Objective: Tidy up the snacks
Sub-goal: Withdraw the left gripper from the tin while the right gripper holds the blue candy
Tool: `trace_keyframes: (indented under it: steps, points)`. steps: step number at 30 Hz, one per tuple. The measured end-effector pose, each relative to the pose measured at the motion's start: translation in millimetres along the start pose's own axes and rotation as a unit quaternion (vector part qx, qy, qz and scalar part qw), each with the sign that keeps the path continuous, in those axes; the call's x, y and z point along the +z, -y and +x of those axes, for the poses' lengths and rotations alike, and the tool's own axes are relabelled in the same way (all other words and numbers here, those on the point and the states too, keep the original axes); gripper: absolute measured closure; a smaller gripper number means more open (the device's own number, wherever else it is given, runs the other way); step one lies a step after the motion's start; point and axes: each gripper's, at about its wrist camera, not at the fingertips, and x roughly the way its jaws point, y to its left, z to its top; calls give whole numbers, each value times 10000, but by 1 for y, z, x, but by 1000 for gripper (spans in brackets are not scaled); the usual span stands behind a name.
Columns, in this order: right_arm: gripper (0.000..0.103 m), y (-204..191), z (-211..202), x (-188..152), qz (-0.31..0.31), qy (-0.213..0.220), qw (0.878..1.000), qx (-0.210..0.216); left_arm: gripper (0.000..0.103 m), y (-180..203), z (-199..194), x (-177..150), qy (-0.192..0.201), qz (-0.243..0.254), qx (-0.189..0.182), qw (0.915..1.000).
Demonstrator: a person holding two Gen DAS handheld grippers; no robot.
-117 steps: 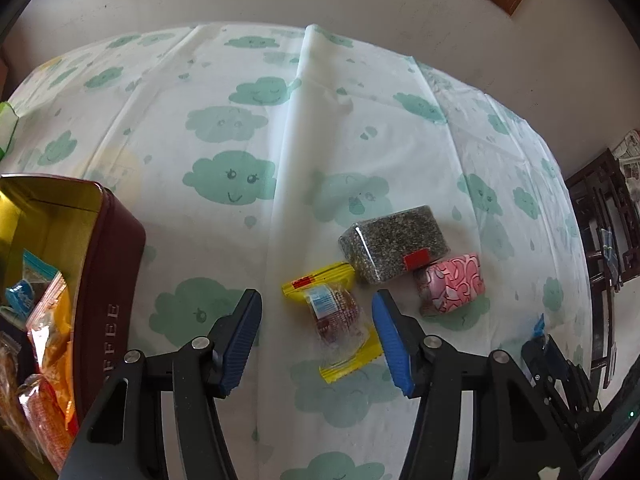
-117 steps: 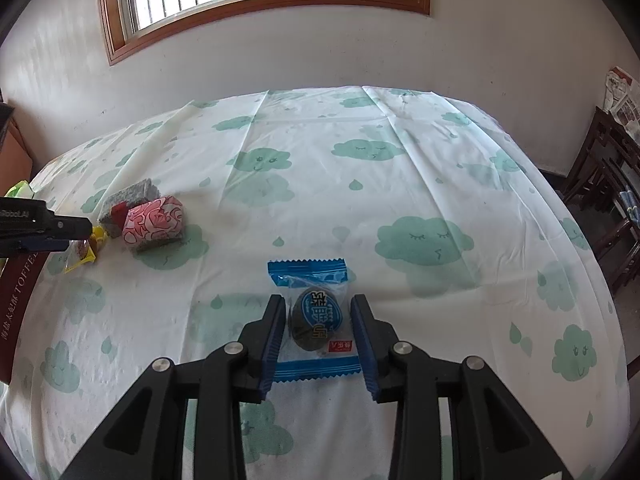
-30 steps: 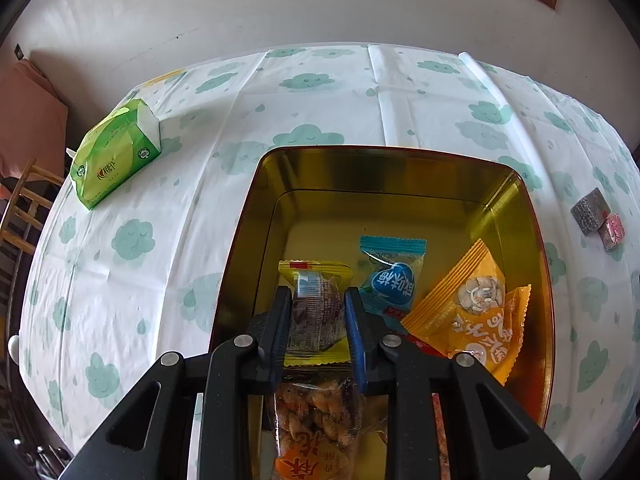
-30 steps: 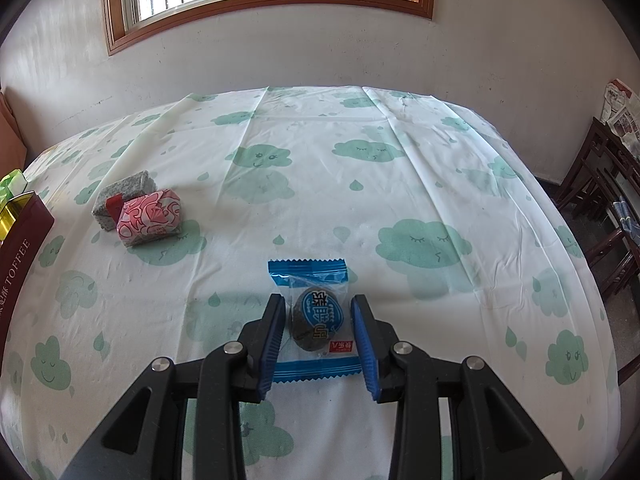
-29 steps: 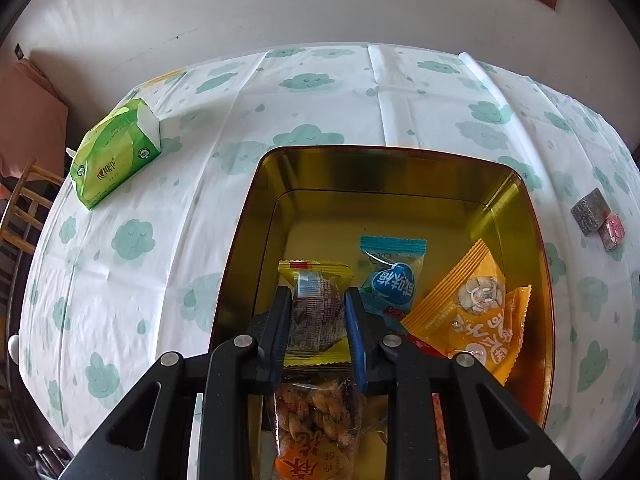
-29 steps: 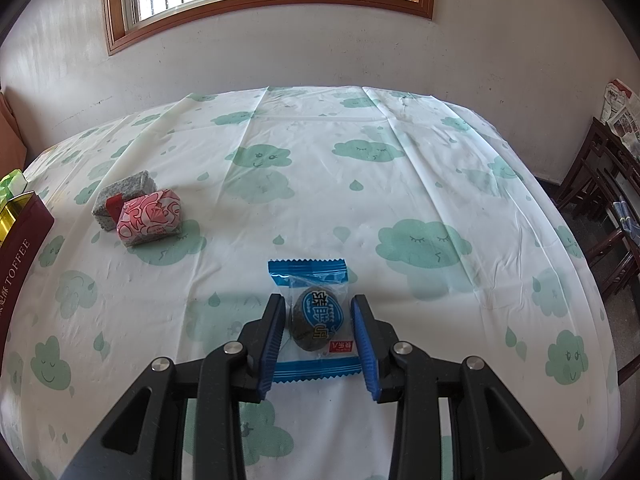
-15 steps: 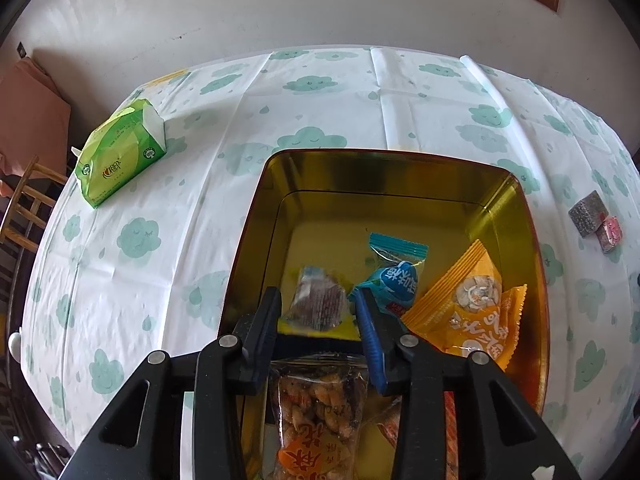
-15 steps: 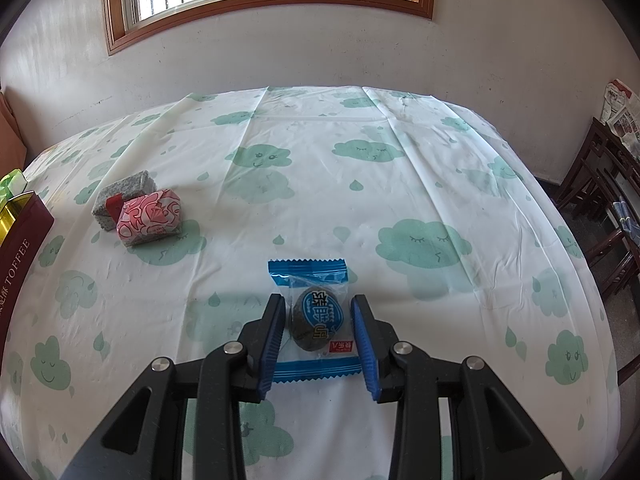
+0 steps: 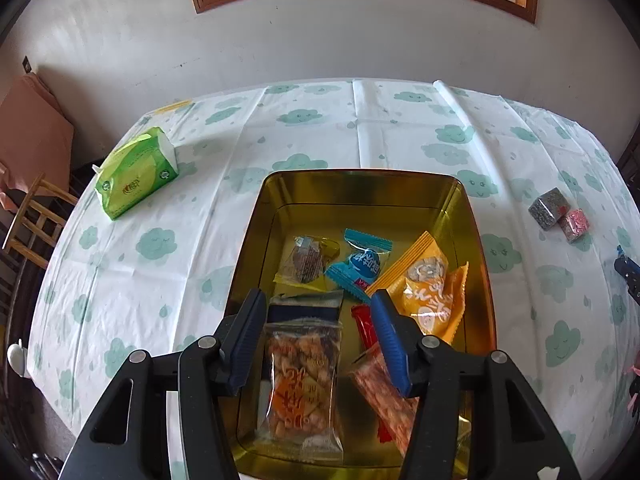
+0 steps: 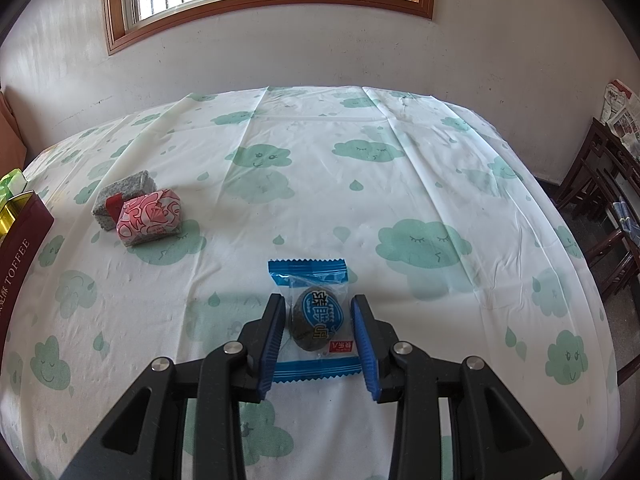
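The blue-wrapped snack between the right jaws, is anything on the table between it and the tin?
Nothing visible lies directly in that path. The blue-wrapped snack sits between the right gripper jaws; the tin is at the far left. The pink snack and grey snack lie further back, beside the route.

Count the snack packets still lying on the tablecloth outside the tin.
3: a grey speckled packet and a pink patterned packet touching near the tin, and a blue-wrapped snack between the right gripper fingers.
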Motion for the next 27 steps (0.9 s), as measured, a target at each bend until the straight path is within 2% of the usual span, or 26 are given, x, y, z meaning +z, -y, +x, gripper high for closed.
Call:
trace_keyframes:
  steps: [5,17,27]
  points:
    - [67,0,0,0,-2,0,10000,0,44,0,-16,-15,190,-108,154,9996]
    - [68,0,0,-1,22,-17,10000,-76,33,2,-35,-50,328,-183,279,9989]
    - [70,-5,-2,2,109,-136,9995,-263,29,-9,-40,-69,352,-260,377,9983]
